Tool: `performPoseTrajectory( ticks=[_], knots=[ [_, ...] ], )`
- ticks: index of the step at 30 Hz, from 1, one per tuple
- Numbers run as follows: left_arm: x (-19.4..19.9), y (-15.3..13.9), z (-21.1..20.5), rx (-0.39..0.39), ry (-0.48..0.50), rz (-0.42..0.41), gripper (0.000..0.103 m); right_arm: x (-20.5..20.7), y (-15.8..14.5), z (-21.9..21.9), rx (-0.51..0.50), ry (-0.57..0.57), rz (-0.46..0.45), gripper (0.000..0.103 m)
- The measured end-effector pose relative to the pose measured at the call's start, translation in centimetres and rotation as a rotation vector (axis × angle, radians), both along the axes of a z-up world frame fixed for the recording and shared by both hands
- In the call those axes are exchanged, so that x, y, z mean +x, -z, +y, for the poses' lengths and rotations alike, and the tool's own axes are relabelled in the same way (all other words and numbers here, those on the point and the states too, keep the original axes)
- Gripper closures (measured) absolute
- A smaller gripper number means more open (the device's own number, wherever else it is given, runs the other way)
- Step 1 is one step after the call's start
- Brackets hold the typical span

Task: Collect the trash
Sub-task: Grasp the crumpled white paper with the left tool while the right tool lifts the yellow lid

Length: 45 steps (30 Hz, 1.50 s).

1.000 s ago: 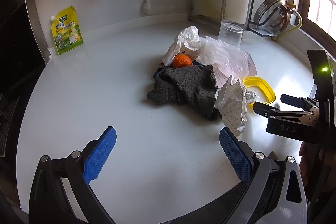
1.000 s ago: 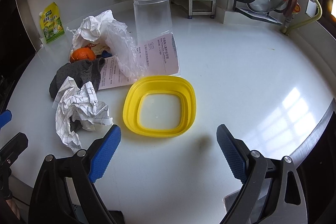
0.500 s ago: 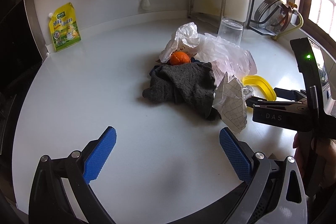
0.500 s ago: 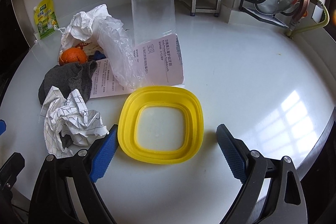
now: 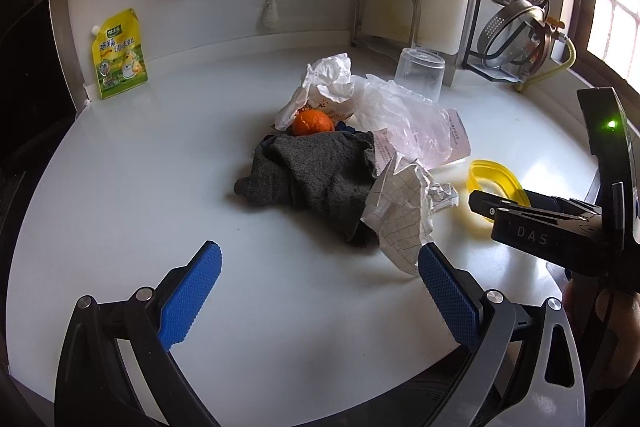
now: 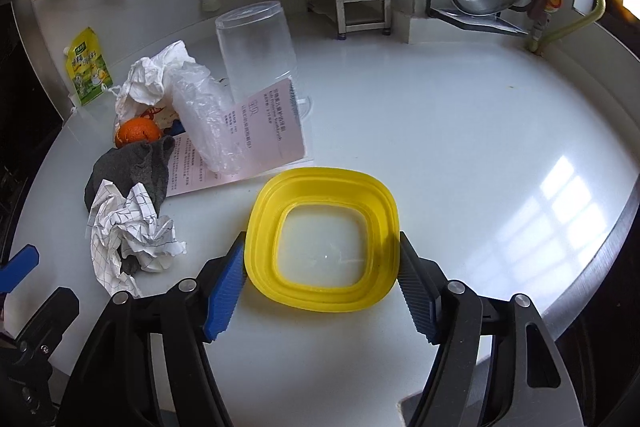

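Trash (image 5: pixel 404 211) sits uncollected mid-tabletop (image 5: pixel 160 187): crumpled paper, plastic, orange. Your right claw (image 6: pixel 322 267) is closing around the yellow collapsible container (image 6: pixel 322 243), pads at its sides; your left claw (image 5: pixel 320 279) hangs open, empty.

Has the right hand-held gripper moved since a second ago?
Yes. The right hand-held gripper has advanced to the yellow lid, its jaws closing around it on the countertop.
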<state>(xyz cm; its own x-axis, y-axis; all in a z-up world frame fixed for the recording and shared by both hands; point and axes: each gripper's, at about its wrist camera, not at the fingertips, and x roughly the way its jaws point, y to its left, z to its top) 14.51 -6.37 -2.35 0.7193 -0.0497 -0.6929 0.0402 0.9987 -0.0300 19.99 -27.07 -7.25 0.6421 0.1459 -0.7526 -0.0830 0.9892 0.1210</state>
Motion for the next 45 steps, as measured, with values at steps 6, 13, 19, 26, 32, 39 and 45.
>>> performPoseTrajectory(
  ticks=[6,13,19,26,32,39,45],
  knots=[
    [0.6,0.0,-1.9,-0.011,-0.012,-0.005,0.006,-1.6,-0.9,-3.1,0.015,0.089,-0.042,0.035],
    [2.2,0.4,-3.7,0.028,-0.059,-0.007,0.006,-2.1,-1.2,-5.1,0.042,0.141,-0.069,0.035],
    [3.4,1.6,-5.1,0.085,-0.059,0.014,0.029,-2.2,-1.3,-5.4,0.058,0.144,-0.077,0.035],
    [3.3,2.2,-4.9,0.075,-0.045,0.035,0.061,-2.2,-1.1,-5.5,0.069,0.148,-0.072,0.035],
    [2.1,1.5,-4.1,0.042,-0.002,0.038,0.082,-2.4,-1.2,-5.3,0.08,0.144,-0.077,0.035],
    [-0.2,0.3,-2.5,0.059,0.027,0.012,0.084,-3.3,-1.7,-4.7,0.085,0.128,-0.098,0.035],
    [-2.7,-0.8,-1.3,0.064,0.07,-0.016,0.084,-5.1,-2.1,-3.8,0.085,0.123,-0.117,0.035]
  ],
)
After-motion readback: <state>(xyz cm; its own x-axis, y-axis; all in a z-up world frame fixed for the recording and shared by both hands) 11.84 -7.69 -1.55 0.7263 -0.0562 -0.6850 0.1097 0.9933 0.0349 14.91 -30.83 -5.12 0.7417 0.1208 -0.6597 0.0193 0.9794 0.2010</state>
